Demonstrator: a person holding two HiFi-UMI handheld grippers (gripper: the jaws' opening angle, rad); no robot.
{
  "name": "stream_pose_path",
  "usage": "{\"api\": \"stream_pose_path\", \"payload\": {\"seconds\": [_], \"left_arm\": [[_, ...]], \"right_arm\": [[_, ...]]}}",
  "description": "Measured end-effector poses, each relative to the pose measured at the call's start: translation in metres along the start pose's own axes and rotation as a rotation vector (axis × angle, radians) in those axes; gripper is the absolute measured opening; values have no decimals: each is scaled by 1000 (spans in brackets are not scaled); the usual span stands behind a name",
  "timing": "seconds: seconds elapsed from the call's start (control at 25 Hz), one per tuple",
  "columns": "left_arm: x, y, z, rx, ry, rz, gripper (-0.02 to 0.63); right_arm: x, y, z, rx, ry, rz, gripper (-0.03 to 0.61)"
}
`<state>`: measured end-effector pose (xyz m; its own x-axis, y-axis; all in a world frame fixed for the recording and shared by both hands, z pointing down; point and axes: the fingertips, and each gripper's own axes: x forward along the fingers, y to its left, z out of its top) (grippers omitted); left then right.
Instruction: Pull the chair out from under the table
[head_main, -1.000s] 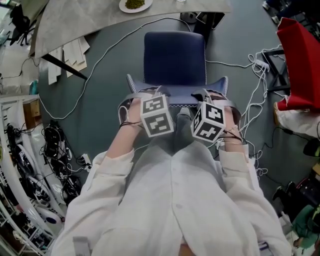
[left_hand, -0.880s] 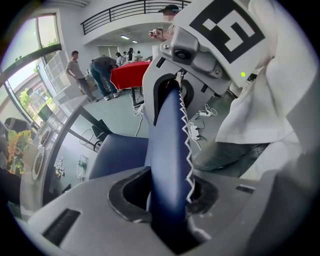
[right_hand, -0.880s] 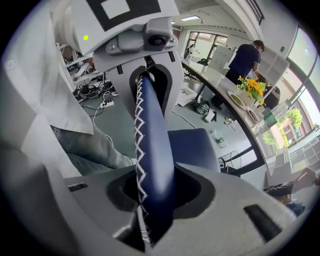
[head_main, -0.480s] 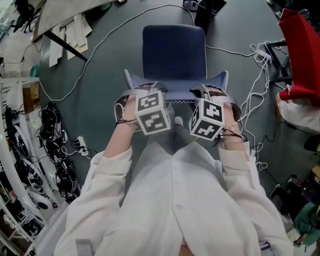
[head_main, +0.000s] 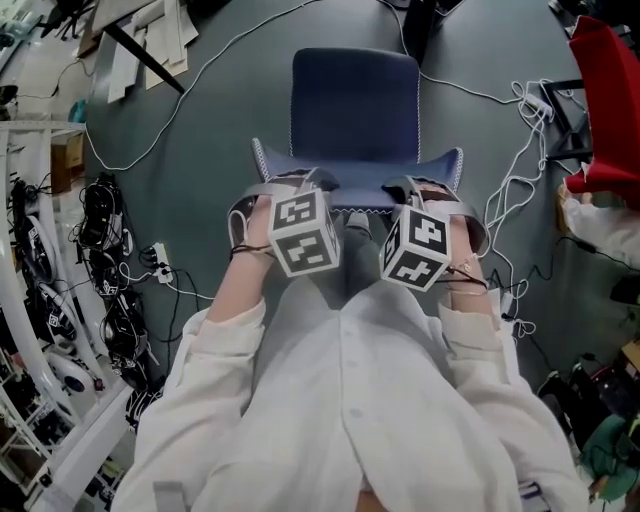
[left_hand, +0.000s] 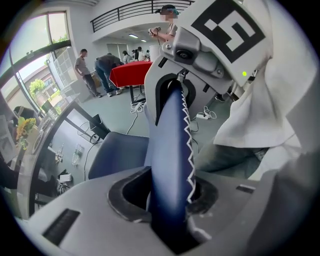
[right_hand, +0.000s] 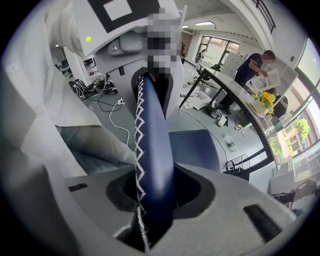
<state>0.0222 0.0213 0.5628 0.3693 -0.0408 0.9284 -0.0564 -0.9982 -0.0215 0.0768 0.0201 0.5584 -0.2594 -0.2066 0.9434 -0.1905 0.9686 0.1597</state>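
Observation:
The dark blue chair stands on the grey floor, its seat (head_main: 355, 100) away from the table, of which only a dark leg (head_main: 145, 60) shows at the top left. My left gripper (head_main: 288, 190) is shut on the top edge of the chair's backrest (head_main: 357, 188), left of its middle. My right gripper (head_main: 425, 192) is shut on the same edge, further right. In the left gripper view the white-stitched backrest (left_hand: 170, 145) runs up between the jaws of the left gripper (left_hand: 167, 200). In the right gripper view the right gripper (right_hand: 155, 200) clamps the backrest (right_hand: 152, 150) likewise.
White cables (head_main: 520, 160) loop over the floor round the chair. A red cloth-covered thing (head_main: 605, 110) stands at the right. A white rack with dark cables (head_main: 100, 290) lines the left side, with a power strip (head_main: 160, 262) beside it. Papers (head_main: 150, 30) lie near the table leg.
The chair and both grippers have come back away from the table together. The tabletop and its plate have slid out of the top of the head view. Both grips are unchanged.

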Motion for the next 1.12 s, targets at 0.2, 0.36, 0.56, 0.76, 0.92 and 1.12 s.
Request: {"api": "stream_pose_path", "payload": {"seconds": [0.2, 0.36, 0.56, 0.76, 0.92, 1.12], "left_arm": [[-5, -23, -16, 14, 8, -18, 130], [-9, -39, -24, 44, 5, -21, 130], [-14, -66, -35, 93, -2, -38, 130], [-15, -98, -39, 113, -6, -52, 130], [-16, -125, -40, 126, 2, -78, 130], [-20, -154, -48, 120, 4, -86, 130]], "right_arm": [[0, 26, 10, 17, 8, 2, 117], [-2, 45, 16, 49, 17, -14, 117], [-5, 76, 21, 110, 24, -20, 117], [-9, 108, 19, 136, 39, -3, 117], [-15, 135, 15, 149, 44, 15, 117], [-19, 166, 18, 152, 50, 27, 117]]}}
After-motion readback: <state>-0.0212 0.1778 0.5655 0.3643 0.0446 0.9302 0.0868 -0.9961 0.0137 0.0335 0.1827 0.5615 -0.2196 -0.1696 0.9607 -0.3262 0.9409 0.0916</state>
